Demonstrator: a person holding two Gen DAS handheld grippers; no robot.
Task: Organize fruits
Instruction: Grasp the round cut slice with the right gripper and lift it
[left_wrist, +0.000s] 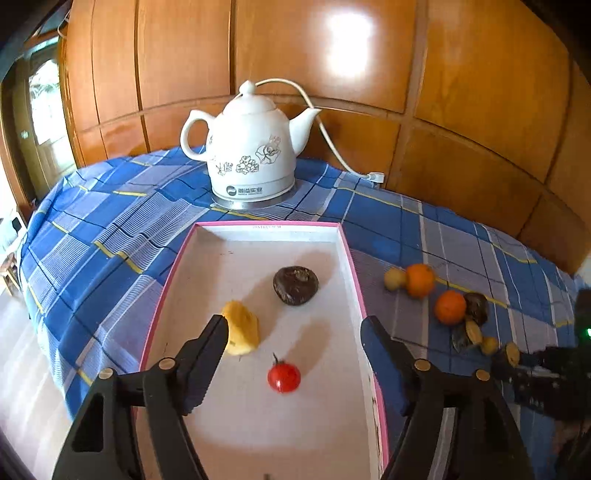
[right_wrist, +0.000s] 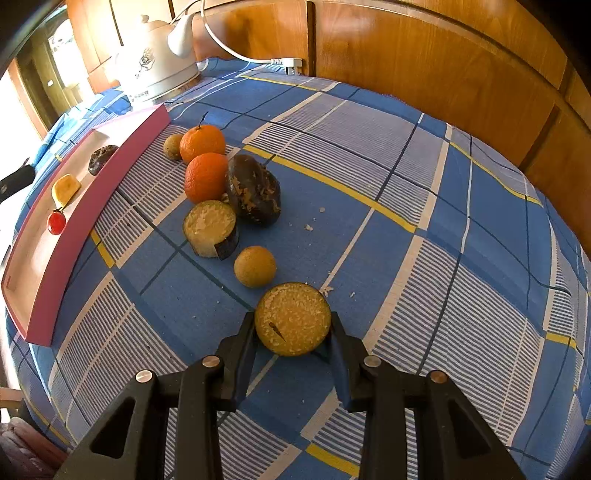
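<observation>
Left gripper (left_wrist: 295, 325) hung over the pink-rimmed tray (left_wrist: 347, 251), jaws spread wide, nothing between them. No contact visible with anything in the tray, though the left finger's tip overlapped the yellow fruit chunk (left_wrist: 242, 326) in that view; couldn't tell if it touched.

In the tray, left to right: yellow fruit chunk, cherry tomato (left_wrist: 283, 376) nearer than the chunk, dark brown fruit (left_wrist: 295, 285) farther back. All three lay apart from each other on the white tray floor.

White kettle (left_wrist: 251, 147) with flower print stood at the far edge of the worktop (right_wrist: 406, 177), behind the tray, cord running off to the right to a plug by the wood-panelled wall (left_wrist: 443, 74). Blue plaid cloth covered the worktop.

Right of the tray, loose fruit sat on the cloth in a rough line from far to near: small tan fruit (right_wrist: 173, 146) touching the first orange (right_wrist: 202, 142), second orange (right_wrist: 206, 177) just nearer, dark wrinkled fruit (right_wrist: 253, 194) against it on the right, cut piece with dark skin (right_wrist: 210, 229) in front, round tan fruit (right_wrist: 255, 266) nearer still, on its own. Crumbs scattered around them.

Right gripper (right_wrist: 293, 325) was closed on a halved fruit (right_wrist: 292, 319), dark skin, yellow grainy cut face up, both fingers pressing its sides, nearest item in the line, low over the cloth.
</observation>
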